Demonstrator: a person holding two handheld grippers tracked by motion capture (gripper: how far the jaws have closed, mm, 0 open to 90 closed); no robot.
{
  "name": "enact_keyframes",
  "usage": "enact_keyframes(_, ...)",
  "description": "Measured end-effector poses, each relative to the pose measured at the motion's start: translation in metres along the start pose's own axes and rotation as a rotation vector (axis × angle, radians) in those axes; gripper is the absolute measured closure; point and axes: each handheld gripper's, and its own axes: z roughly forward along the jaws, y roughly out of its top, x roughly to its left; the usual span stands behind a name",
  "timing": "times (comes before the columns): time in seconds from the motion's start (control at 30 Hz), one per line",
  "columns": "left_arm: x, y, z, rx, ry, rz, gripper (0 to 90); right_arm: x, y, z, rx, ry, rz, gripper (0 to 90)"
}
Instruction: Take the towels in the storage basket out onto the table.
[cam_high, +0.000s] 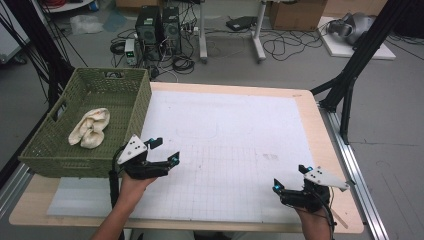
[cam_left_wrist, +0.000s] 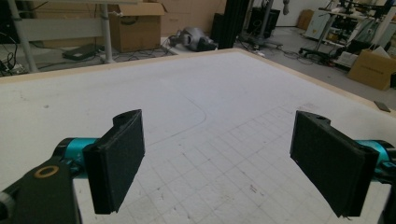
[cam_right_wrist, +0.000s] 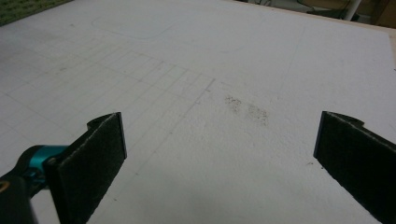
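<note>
Green wicker basket, cream cloth, no legible writing

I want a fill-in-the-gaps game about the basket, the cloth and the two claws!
1. The cream cloth lies inside the green ____.
2. The basket stands at the table's ____ side in the high view.
3. Both the left claw and the right claw have jaws that are ____.
4. Each claw holds ____.

Missing words: basket; left; open; nothing
</note>
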Motion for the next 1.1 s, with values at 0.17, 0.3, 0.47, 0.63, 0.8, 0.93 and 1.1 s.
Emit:
enact_keyframes(0.17, -0.007, 0.011, -0.011, -0.008, 0.004, 0.025, 18.2, 0.001, 0.003, 0.001, -0.022, 0.018, 0.011, 1.5)
enact_keyframes(0.3, -0.009, 0.027, -0.017, -0.021, -0.004, 0.042, 18.1, 0.001, 0.007, 0.003, -0.043, 0.028, 0.026, 1.5)
enact_keyframes(0.47, -0.003, 0.053, -0.029, -0.067, 0.002, 0.057, 17.8, 0.003, 0.007, 0.004, -0.037, 0.03, 0.018, 1.5)
enact_keyframes(0.63, 0.013, 0.074, -0.043, -0.086, 0.027, 0.076, 17.5, 0.004, 0.007, 0.005, -0.035, 0.038, 0.014, 1.5)
enact_keyframes(0.8, 0.033, 0.09, -0.057, -0.094, 0.058, 0.079, 17.4, 0.006, 0.006, 0.005, -0.033, 0.04, 0.014, 1.5)
enact_keyframes(0.93, 0.052, 0.098, -0.068, -0.101, 0.087, 0.088, 17.5, 0.008, 0.007, 0.006, -0.03, 0.04, 0.014, 1.5)
enact_keyframes(1.1, 0.076, 0.104, -0.077, -0.094, 0.127, 0.072, 17.4, 0.009, 0.007, 0.007, -0.023, 0.037, 0.002, 1.5)
